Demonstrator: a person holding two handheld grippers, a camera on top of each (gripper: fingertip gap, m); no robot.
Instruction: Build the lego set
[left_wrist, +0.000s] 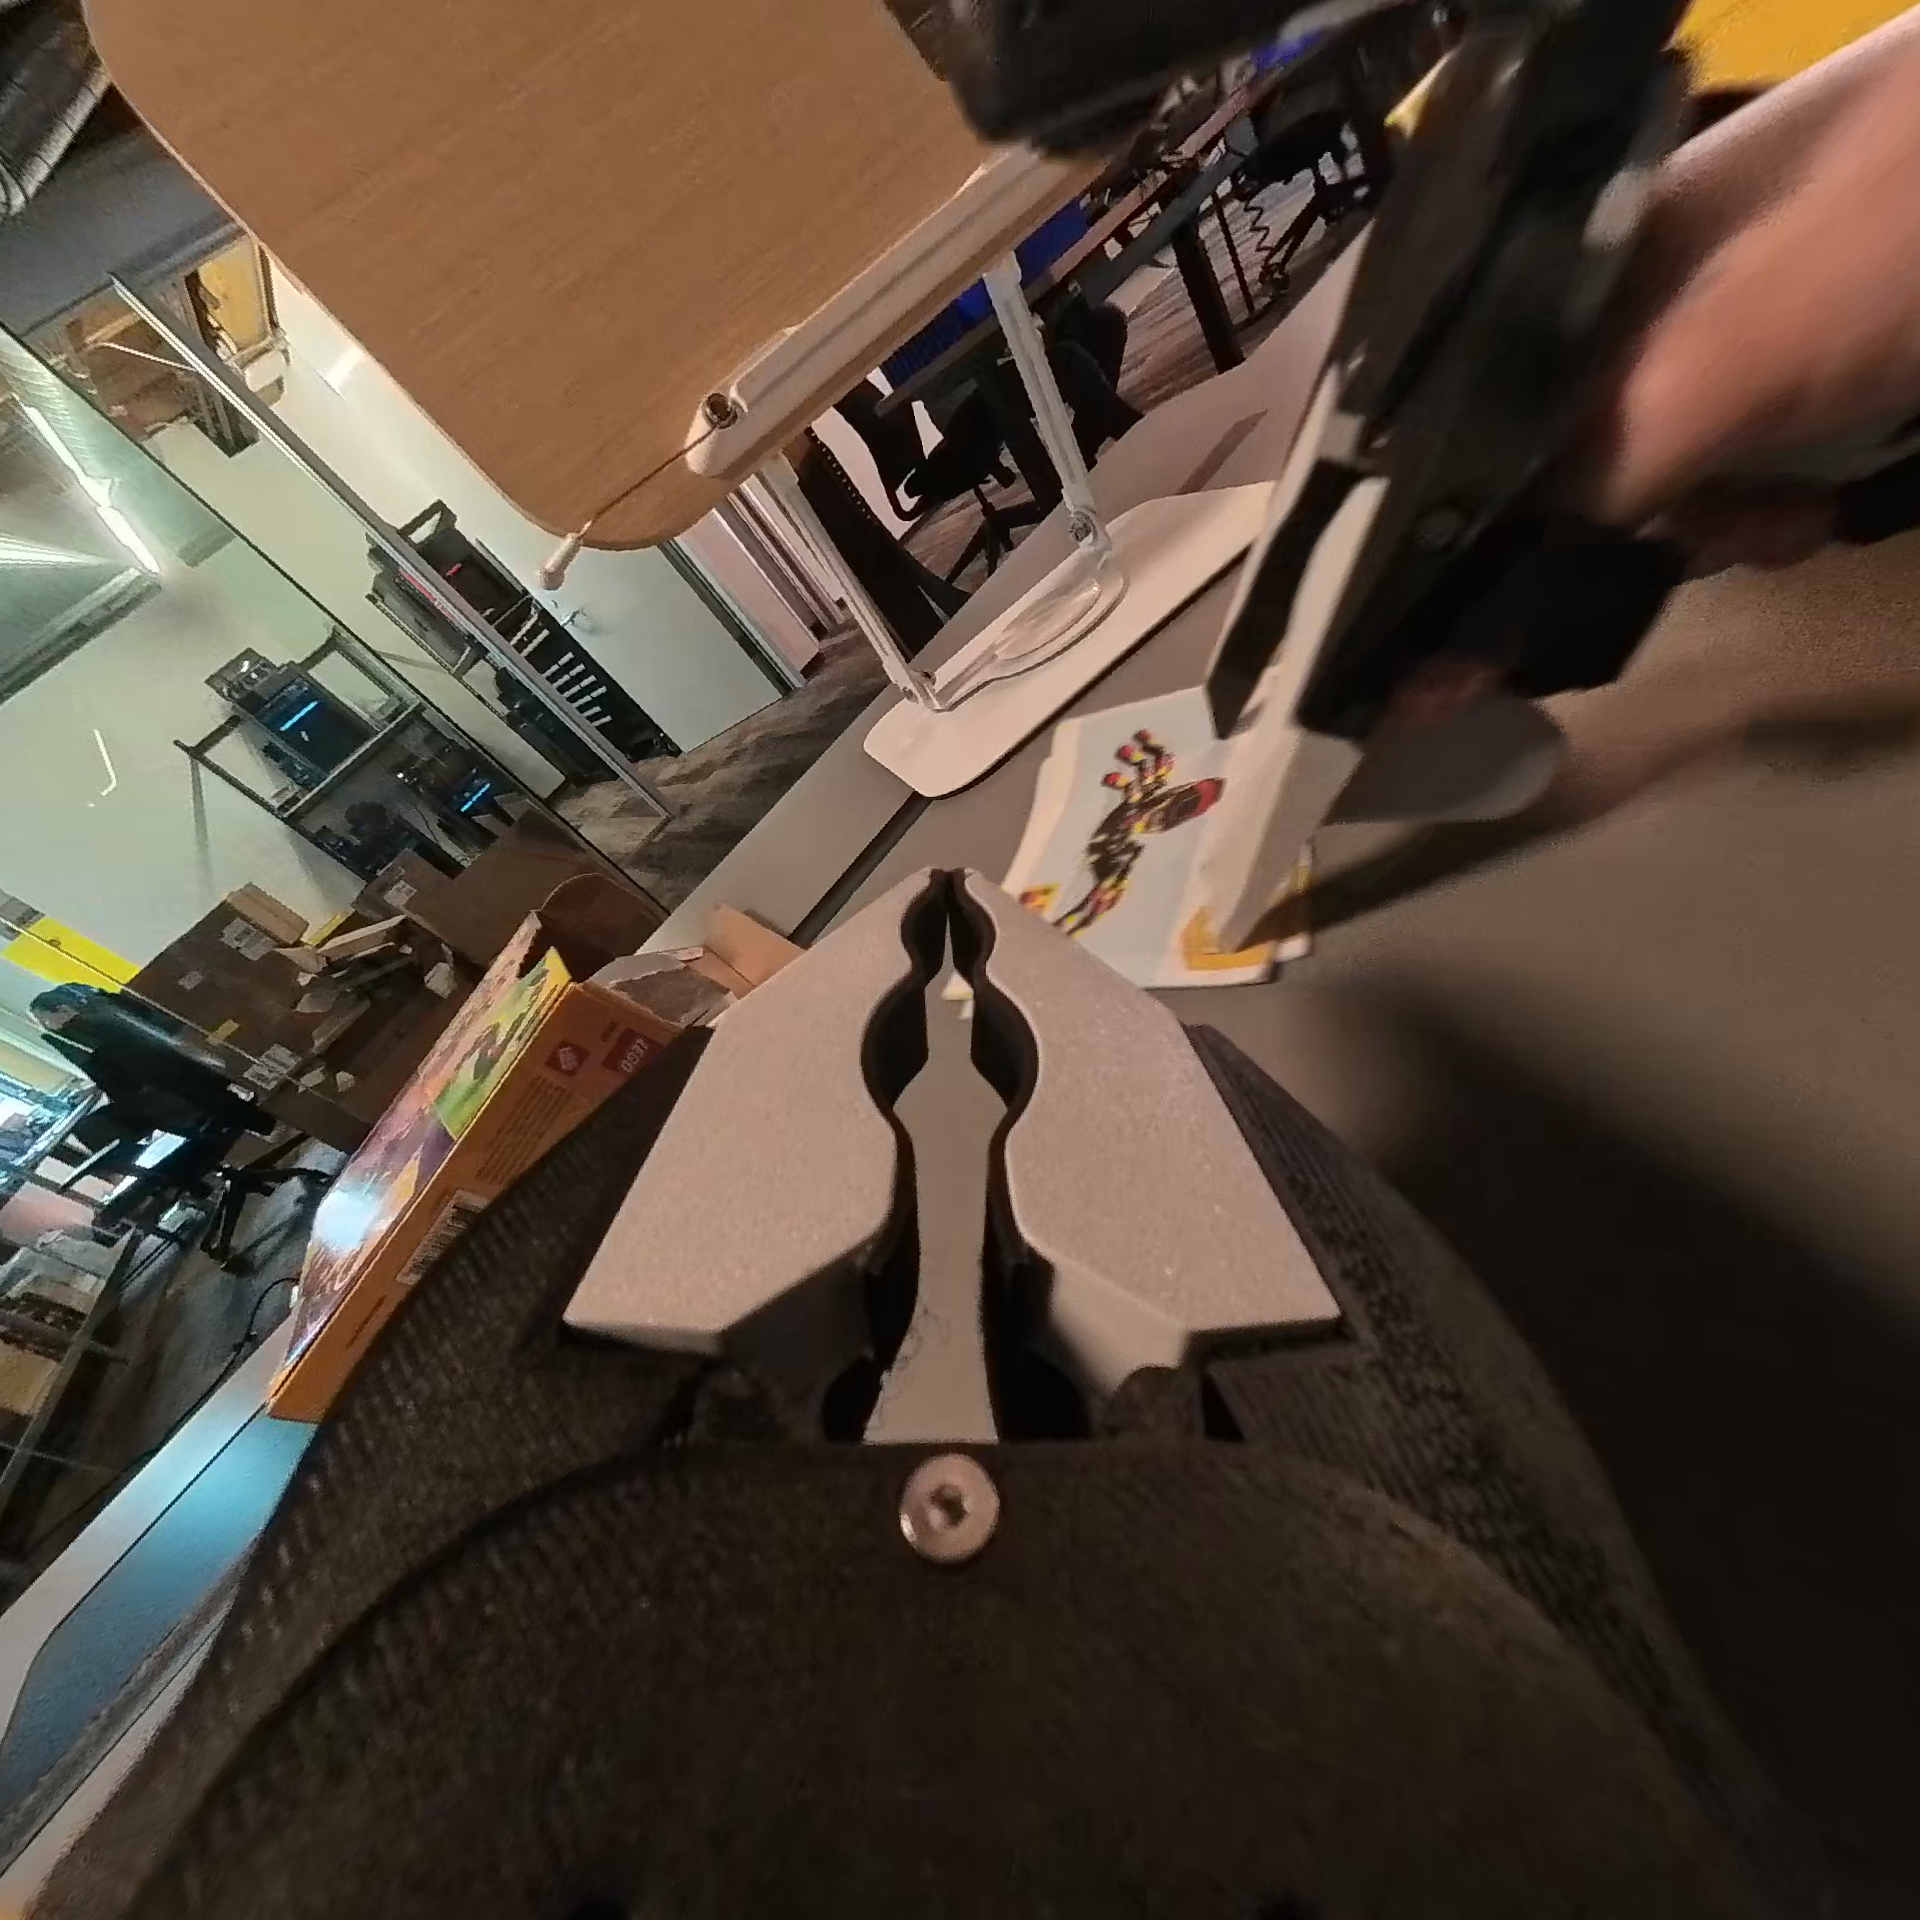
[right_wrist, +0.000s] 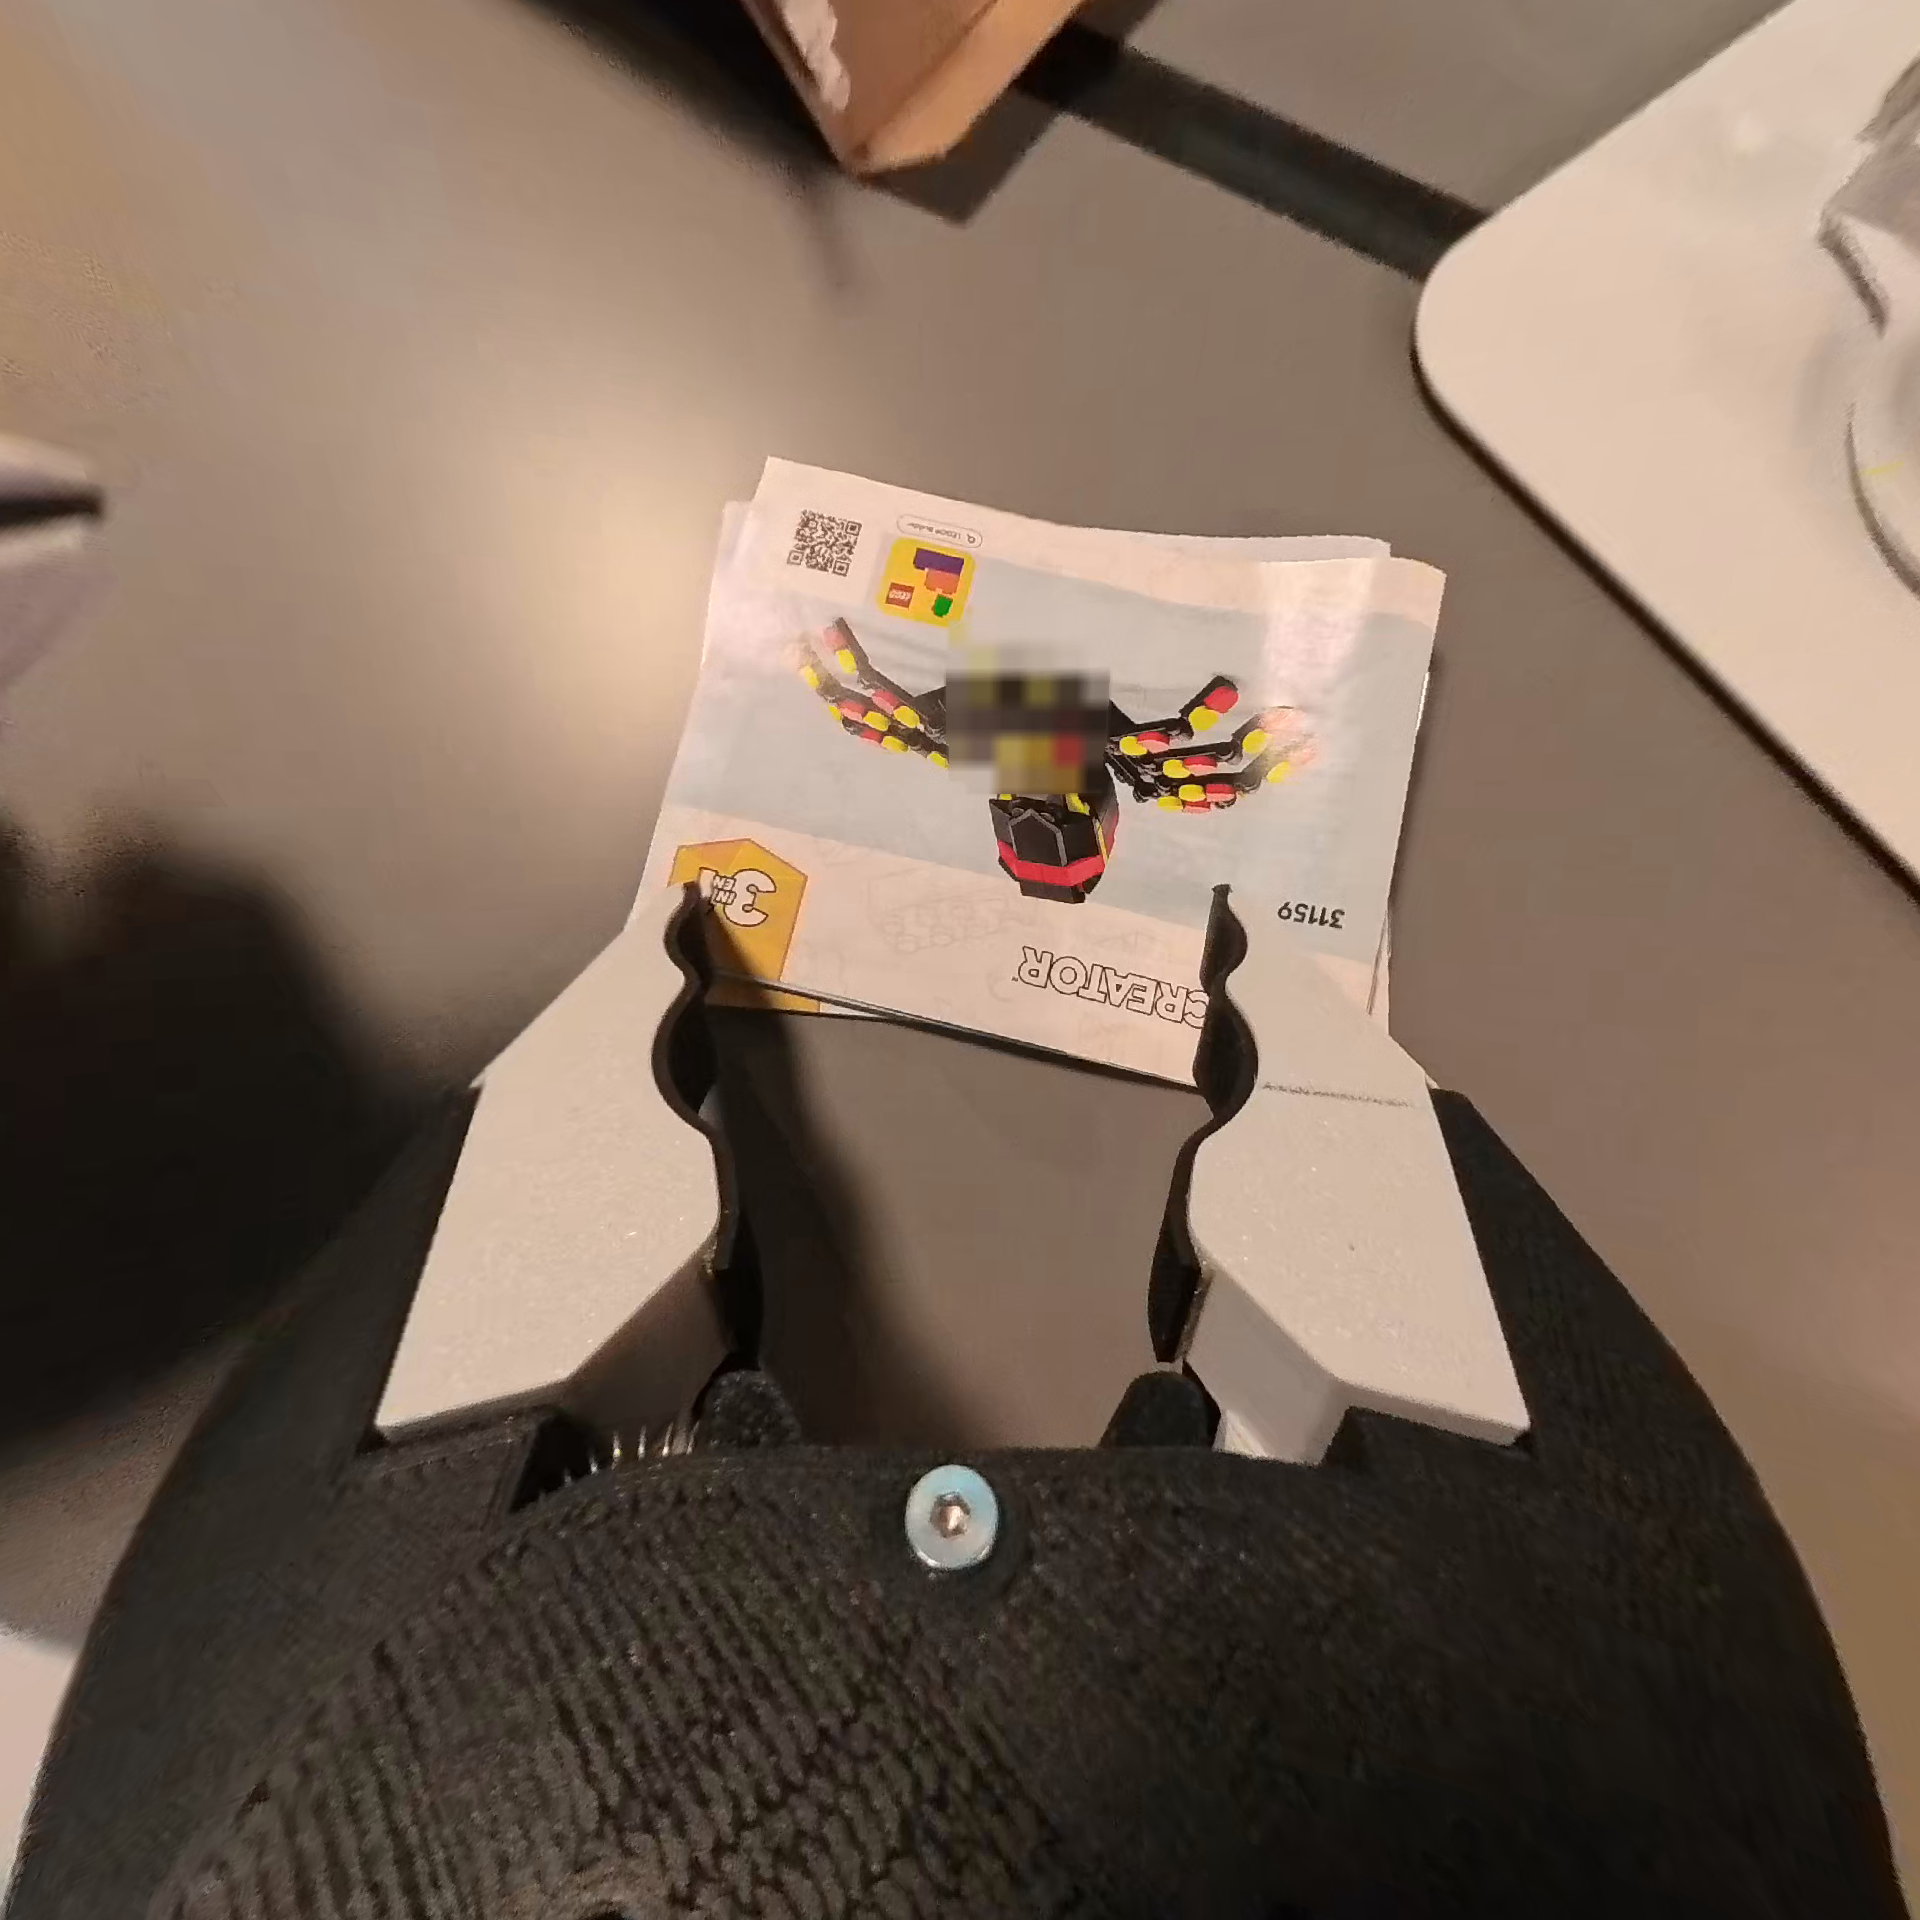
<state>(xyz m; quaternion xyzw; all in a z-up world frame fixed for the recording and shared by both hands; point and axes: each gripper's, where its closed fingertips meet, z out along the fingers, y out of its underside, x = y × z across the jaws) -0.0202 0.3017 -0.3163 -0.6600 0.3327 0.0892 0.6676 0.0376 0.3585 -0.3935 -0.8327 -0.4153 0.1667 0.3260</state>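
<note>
Grey plastic fingers of the right gripper (right_wrist: 954, 899) stand wide apart, with the jaws open and empty; the fingertips rest over the near edge of the instruction booklet (right_wrist: 1049, 769), one at each near corner, though contact with the paper cannot be confirmed. The booklet is a small stack of printed pages showing a black, red and yellow brick model, lying flat on the dark grey tabletop (right_wrist: 416, 520). The left gripper (left_wrist: 951, 883) has its jaws together, fingertips meeting with nothing between them, and is held apart from the booklet, which lies beyond its tips. In the left wrist view the right gripper appears at upper right, blurred, held by a person's hand (left_wrist: 1756, 343), with its tip down at the corner of the booklet. To the left of the left gripper, near the tabletop's edge, lies the orange and purple lego box (left_wrist: 457, 1132), with an opened flap. Past the booklet stands a white flat base (left_wrist: 1091, 644) carrying clear posts that support a tilted wooden board (left_wrist: 540, 239). A brown cardboard piece (right_wrist: 883, 83) lies beyond the booklet in the right wrist view.
</note>
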